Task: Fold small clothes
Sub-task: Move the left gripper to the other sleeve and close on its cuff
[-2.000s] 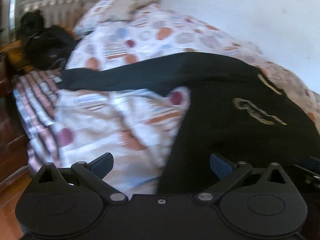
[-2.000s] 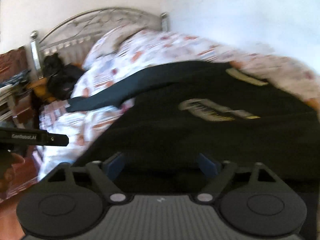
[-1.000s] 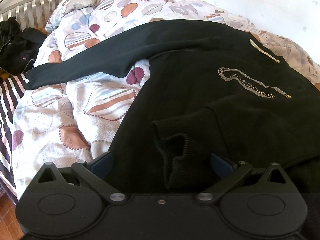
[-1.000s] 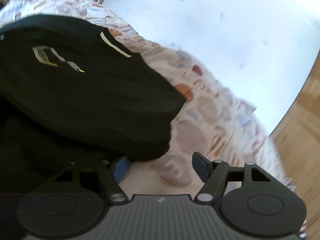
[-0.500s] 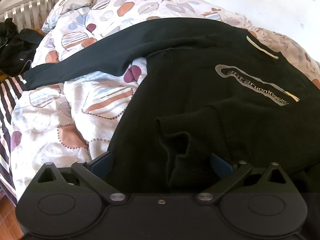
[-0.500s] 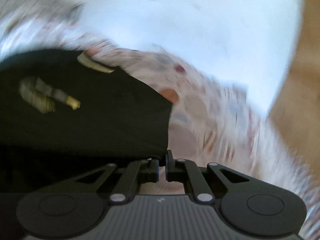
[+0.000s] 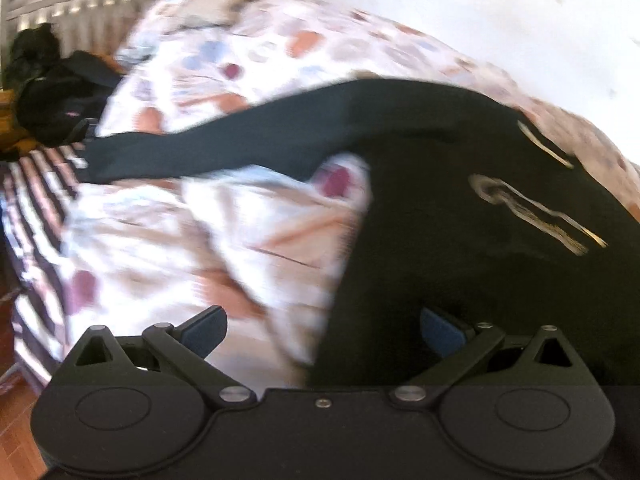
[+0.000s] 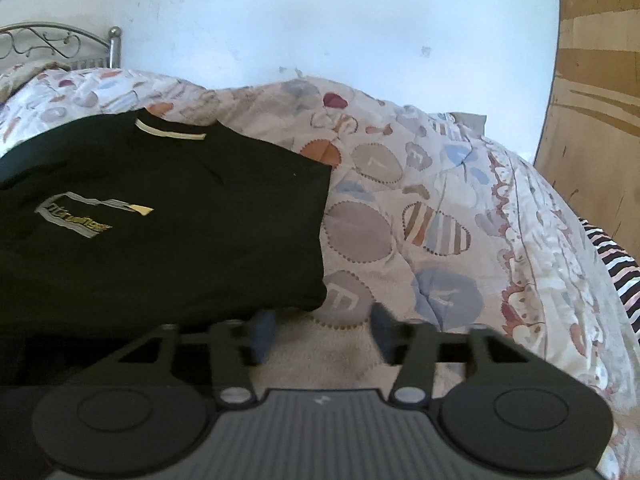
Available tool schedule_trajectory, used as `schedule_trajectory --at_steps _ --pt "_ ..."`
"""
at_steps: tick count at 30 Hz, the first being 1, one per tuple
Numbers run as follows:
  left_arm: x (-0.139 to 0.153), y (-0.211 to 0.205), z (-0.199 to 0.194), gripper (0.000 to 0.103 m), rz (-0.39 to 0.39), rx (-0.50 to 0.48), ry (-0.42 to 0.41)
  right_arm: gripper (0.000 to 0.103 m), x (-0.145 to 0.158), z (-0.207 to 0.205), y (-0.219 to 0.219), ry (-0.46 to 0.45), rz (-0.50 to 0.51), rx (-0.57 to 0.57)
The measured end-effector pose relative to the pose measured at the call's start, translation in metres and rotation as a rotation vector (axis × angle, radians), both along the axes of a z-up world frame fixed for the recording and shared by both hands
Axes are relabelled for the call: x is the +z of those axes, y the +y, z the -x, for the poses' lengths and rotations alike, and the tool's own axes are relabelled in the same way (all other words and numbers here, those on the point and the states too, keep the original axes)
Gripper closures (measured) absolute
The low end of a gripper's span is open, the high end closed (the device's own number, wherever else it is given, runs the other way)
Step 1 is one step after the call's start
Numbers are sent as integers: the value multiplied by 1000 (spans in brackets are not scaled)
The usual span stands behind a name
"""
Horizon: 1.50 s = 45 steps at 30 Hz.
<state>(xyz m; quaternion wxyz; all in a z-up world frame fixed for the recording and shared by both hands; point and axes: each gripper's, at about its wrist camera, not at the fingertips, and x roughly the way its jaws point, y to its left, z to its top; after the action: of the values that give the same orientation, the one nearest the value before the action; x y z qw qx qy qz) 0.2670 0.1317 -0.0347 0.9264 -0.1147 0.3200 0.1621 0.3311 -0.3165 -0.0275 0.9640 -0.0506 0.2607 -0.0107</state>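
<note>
Black long-sleeved sweater (image 8: 168, 240) on a white quilt (image 8: 420, 216) printed with ovals.

I see a grey and gold chest logo (image 8: 80, 218) and cream neck trim (image 8: 170, 132) on the sweater; the quilt's ovals are orange, grey, blue and maroon, some striped, over a black-and-white striped sheet (image 8: 616, 264).

- Left wrist view: motion blur; logo (image 7: 532, 212) on black sweater (image 7: 460, 240) unreadable.
- Sweater hem hidden behind left hand-held gripper (image 7: 322, 330).
- Right wrist view: sweater (image 8: 160, 220) cut off at left edge.

Bright daylight, motion-blurred left view, fisheye-curved edges.
</note>
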Motion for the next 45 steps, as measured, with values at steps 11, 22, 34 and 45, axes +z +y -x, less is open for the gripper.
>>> schedule_trajectory --at_steps 11,22,34,45 --pt "6 175 -15 2 -218 199 -48 3 31 58 33 -106 -68 55" --pt "-15 282 -52 15 -443 37 32 0 22 56 111 -54 -64 99" --pt "-42 303 -94 103 -458 -248 261 0 14 57 138 -14 -37 111" --pt "130 287 -28 103 -85 -216 160 0 16 61 148 -40 -112 139"
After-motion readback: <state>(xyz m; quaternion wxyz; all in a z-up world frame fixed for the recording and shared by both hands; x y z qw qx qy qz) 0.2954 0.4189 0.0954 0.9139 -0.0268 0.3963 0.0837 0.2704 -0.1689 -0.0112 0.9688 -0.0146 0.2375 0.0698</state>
